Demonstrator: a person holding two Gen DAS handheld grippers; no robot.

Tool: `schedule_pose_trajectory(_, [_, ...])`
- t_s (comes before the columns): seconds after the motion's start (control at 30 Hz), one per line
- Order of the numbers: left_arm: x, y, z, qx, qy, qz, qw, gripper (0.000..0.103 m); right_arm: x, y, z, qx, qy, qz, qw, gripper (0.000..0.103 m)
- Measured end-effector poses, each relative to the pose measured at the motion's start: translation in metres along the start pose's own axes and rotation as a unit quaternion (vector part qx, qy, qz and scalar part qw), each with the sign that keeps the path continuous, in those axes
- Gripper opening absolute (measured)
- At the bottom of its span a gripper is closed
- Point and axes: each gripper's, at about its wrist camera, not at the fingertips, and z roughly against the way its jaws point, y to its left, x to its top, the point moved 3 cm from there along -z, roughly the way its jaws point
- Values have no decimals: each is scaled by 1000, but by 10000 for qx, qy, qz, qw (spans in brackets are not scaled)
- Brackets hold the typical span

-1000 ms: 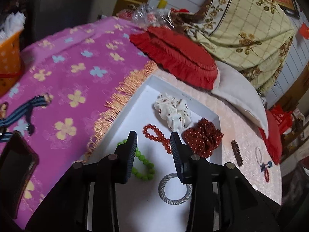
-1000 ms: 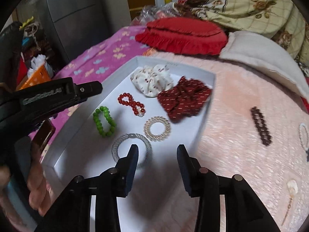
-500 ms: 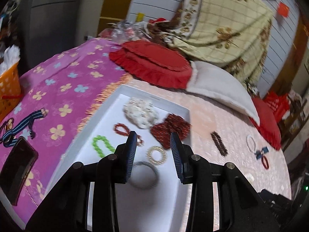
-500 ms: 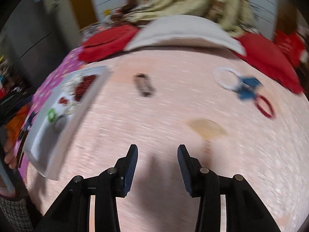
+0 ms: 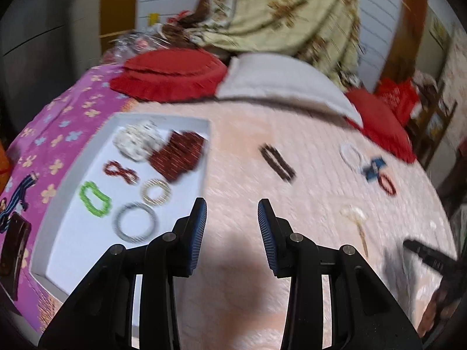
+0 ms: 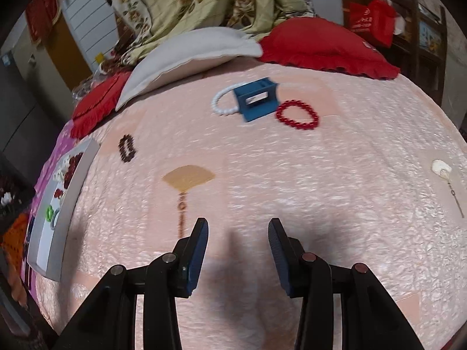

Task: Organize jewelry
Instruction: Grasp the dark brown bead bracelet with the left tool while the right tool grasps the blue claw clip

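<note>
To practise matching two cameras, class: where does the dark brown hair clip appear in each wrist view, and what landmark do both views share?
Left wrist view: the dark brown hair clip lies upper centre on the pink bedspread, right of the white tray.
Right wrist view: the clip lies at left, just right of the tray.
Shared landmark: the blue box, between white and red bead bracelets.

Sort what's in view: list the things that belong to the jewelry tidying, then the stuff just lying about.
Job:
white tray
green bracelet
red bead bracelet
pearl bracelet
dark hair clip
fan pendant

Lying about:
red cushion
white pillow
phone
</note>
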Motion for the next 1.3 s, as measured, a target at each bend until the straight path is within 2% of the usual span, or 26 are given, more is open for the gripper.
schedule_pose_trajectory(0.13, [-7,-29,-15,-95,263,-316,9991,36,2,-16,-1,142,-50,-157,9998,42])
schedule_pose_trajectory(0.3, [9,-46,-49,-373,594,-182,9974,37,4,-28,-9,351,-61,-123,9993,44])
schedule_pose_trajectory(0.37, [19,-49,-66,-408,733,-101,9964,41,10,-31,-12,423,-61,-51,9991,49])
schedule_pose_trajectory(0.43, [31,-52,-90,-463,913,-8,9947,41,18,-33,-16,517,-76,-15,9986,64])
schedule_pose_trajectory(0.5, [40,-51,-111,-526,1061,164,9928,41,30,-36,-20,559,-131,16,9984,71])
schedule_pose_trajectory(0.67, [61,-44,-150,-689,1139,612,9892,41,68,-38,-39,462,-249,263,9983,71])
schedule_pose_trajectory(0.8, [68,-44,-169,-673,1173,665,9886,41,96,-40,-61,279,-333,377,9983,71])
schedule_pose_trajectory(1.0, [69,-41,-187,-880,1240,870,9845,41,127,-32,-96,110,-328,705,9969,72])
schedule_pose_trajectory(1.3, [70,-43,-194,-1067,1199,669,9848,40,149,-26,-125,184,-228,678,9973,74])
